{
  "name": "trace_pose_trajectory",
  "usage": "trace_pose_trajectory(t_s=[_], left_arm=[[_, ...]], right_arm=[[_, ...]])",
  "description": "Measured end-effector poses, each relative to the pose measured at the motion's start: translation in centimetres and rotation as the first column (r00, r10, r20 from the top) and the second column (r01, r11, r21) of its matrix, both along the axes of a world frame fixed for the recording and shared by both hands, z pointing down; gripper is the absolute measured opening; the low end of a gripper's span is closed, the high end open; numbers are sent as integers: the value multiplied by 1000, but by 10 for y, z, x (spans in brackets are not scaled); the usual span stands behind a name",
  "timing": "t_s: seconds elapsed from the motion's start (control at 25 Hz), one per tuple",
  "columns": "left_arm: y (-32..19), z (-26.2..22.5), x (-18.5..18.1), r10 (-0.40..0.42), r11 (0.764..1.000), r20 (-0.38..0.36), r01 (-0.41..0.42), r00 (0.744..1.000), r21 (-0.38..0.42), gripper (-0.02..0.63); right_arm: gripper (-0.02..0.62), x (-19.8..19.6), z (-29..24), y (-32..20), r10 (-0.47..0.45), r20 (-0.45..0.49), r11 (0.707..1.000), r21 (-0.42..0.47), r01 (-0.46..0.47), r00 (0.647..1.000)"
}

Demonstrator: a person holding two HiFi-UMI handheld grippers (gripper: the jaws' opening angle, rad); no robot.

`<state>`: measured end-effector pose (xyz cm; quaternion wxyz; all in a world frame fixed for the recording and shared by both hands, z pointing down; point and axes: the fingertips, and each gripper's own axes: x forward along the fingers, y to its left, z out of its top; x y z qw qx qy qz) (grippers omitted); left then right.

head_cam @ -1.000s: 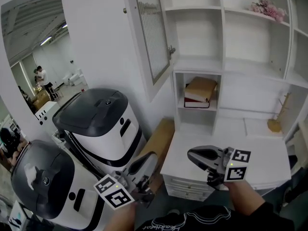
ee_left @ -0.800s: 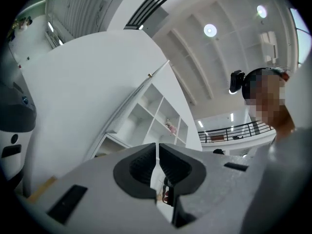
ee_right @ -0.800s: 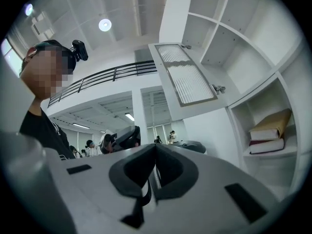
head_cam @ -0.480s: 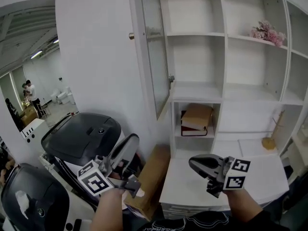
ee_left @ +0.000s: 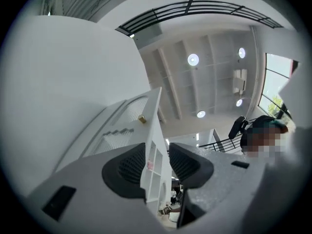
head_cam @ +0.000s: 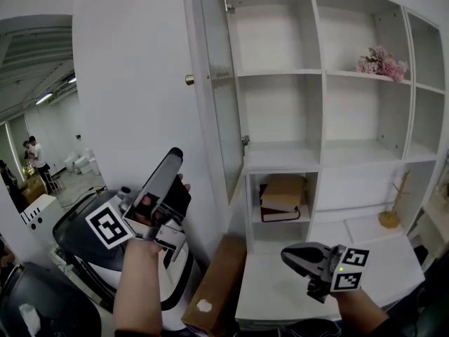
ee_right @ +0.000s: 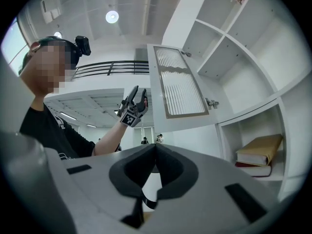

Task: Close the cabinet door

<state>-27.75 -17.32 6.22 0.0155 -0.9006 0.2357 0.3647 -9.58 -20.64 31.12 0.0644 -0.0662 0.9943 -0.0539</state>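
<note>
The white cabinet door (head_cam: 219,83) with a ribbed glass panel stands open, nearly edge-on in the head view, a small brass knob (head_cam: 189,80) on its outer face. My left gripper (head_cam: 179,170) is raised to the left of the door, below the knob and apart from it. Its jaws are opening with nothing between them. In the left gripper view the door's edge (ee_left: 155,130) and knob (ee_left: 142,118) lie ahead of the left gripper (ee_left: 157,152). My right gripper (head_cam: 286,255) hangs low over the white counter, shut and empty. The right gripper (ee_right: 155,147) view shows the door (ee_right: 180,89) and the raised left gripper (ee_right: 132,104).
Stacked books (head_cam: 282,195) lie in the lower cubby, pink flowers (head_cam: 382,62) on an upper shelf, and a wooden stand (head_cam: 389,216) at the right. A cardboard box (head_cam: 217,279) and a black-and-white machine (head_cam: 84,230) stand below the door, left of the counter (head_cam: 280,286).
My left gripper has risen from down by the machine to beside the door, and its jaws have parted. The right gripper has hardly shifted. The head view has tilted upward.
</note>
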Motion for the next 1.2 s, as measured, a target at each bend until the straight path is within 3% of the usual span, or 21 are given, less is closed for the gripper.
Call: trace_pose_trajectory(t_s=[0.32,0.64,0.76,0.88,1.2], left_arm=[[-43,-57,-10,49,996,56,-53,997,65,153],[-53,-81,0,95,985,105,-108,990,132,153],[-85,-108,1,119,985,68,-126,991,115,152],[-85,-108,-5,155,979,18,-156,988,128,152],[-78,-110,-2,199,965,37,-203,979,166,152]], right_arm=[[6,2,-10,-17,76,5,997,11,-76,997],[6,2,7,-21,129,3,991,19,-129,992],[6,5,-14,-40,150,1,989,7,-150,989],[6,9,-9,-38,166,-4,986,22,-166,986],[6,16,5,-37,220,-11,975,12,-220,975]])
